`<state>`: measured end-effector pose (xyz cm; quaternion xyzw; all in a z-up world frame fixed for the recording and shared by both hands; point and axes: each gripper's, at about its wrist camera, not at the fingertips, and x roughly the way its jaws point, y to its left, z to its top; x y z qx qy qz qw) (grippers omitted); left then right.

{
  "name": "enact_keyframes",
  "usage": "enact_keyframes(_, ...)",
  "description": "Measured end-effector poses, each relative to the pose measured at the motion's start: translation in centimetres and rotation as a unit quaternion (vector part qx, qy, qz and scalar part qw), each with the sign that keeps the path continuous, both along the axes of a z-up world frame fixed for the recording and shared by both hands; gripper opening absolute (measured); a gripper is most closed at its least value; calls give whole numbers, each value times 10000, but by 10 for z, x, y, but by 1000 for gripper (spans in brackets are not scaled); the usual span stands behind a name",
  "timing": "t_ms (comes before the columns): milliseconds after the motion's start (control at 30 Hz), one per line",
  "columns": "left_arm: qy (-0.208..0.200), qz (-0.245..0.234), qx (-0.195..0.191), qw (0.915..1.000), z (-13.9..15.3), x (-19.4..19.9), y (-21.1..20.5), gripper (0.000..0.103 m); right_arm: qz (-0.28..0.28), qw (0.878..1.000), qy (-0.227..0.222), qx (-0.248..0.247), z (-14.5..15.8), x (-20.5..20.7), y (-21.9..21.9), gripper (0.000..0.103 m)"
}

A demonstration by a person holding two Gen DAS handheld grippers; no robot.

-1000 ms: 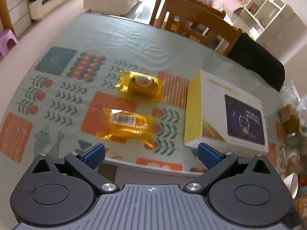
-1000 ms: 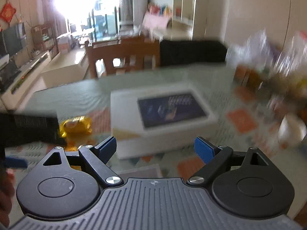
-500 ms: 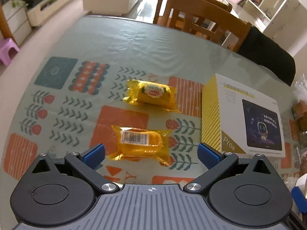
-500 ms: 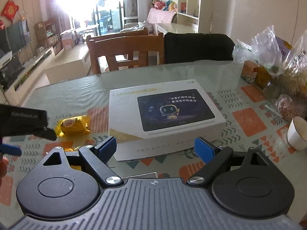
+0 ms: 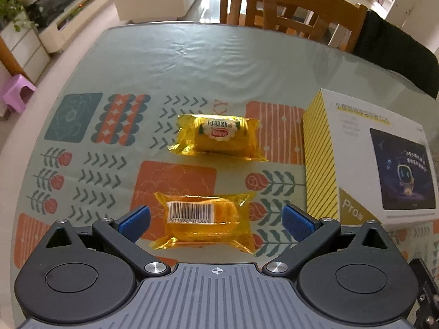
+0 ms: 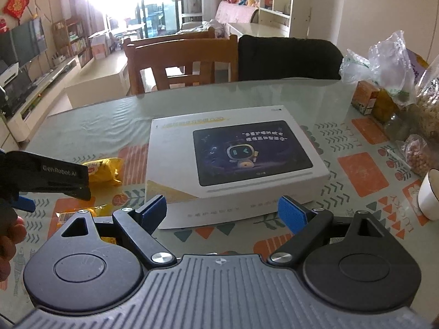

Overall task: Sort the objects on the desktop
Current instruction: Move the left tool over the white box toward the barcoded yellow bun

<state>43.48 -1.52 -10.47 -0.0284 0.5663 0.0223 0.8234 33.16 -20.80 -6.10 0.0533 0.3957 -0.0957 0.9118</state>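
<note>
Left hand-held gripper, jaws spread wide, brackets the near yellow snack packet lying barcode-up on the surface; it should drop squarely, pinch the firm middle, not crinkly wrapper ends; right hand-held gripper idles agape before the white box.

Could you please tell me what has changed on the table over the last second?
The left gripper has moved forward and down, so its open fingers now flank the barcode snack packet. The right gripper steadied, facing the white box. Nothing was grasped; both packets and the box stayed put.
</note>
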Motion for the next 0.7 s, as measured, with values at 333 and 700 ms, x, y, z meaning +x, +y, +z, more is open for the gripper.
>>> enact_keyframes(333, 98, 146, 182, 9997, -13, 5, 1, 103, 224, 9997, 94, 88, -9, 13, -1, 103)
enact_keyframes(700, 310, -25, 429, 9986, -34, 17, -6, 103, 318, 9992, 181, 165, -17, 25, -6, 103)
